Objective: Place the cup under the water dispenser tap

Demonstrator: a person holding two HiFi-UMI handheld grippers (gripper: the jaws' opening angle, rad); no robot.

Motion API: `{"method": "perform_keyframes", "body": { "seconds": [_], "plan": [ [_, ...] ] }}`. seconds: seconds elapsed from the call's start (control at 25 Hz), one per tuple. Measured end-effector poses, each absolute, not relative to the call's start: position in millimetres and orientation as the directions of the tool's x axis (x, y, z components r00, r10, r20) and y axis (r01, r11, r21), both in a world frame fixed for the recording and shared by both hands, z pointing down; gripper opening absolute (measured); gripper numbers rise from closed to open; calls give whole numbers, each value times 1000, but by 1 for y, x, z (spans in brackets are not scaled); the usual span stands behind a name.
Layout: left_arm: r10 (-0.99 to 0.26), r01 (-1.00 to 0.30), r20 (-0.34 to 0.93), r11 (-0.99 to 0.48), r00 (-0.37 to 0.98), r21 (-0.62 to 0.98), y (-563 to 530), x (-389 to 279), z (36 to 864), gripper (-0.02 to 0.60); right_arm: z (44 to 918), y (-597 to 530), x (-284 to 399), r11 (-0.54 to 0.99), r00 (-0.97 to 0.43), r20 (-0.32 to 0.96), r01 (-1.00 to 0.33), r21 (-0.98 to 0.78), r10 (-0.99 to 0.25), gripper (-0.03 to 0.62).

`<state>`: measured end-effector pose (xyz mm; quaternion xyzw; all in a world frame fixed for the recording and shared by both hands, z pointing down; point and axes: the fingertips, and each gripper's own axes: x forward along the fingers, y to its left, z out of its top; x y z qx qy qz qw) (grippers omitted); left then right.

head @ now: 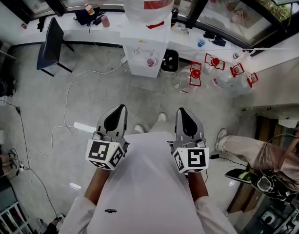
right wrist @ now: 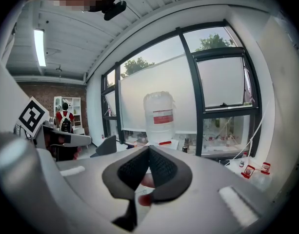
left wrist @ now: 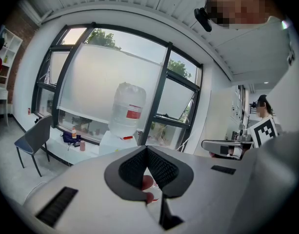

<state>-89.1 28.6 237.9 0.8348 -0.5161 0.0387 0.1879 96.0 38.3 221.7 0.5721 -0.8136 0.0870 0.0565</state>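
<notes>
The left gripper (left wrist: 147, 147) has its jaws pressed together at the tips with nothing pinched between them. The right gripper (right wrist: 149, 147) is closed the same way and also carries nothing. In the head view both are held close in front of the person's white shirt (head: 149, 179), side by side and well apart from each other. Both point toward the dispenser (head: 144, 45), which stands well ahead of them across bare floor (head: 105, 87). The cup (head: 150, 61) is pink and stands upright, mouth up, on the dispenser's front ledge, far from both grippers; whether it sits exactly beneath a tap is too small to tell. A clear bottle (head: 148, 1) with a red label tops the dispenser. Just right of the dispenser sits a dark bin (head: 169, 62), and further right lie several clear bottles with red handles (head: 195, 74). Left of the dispenser stands a dark chair (head: 50, 45), and a white cable (head: 66, 99) trails over the floor on that side. Far right of the dispenser, another person's leg (head: 249, 150) reaches into view.
</notes>
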Motion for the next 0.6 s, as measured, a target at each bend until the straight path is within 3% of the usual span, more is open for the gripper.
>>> {"method": "perform_keyframes", "body": {
  "seconds": [0.6],
  "plan": [
    [-836,-867,264,-409,481,284,38,-86,240,6,224,50,92,317,-335,194,-941,-118,-922,11]
  ]
}}
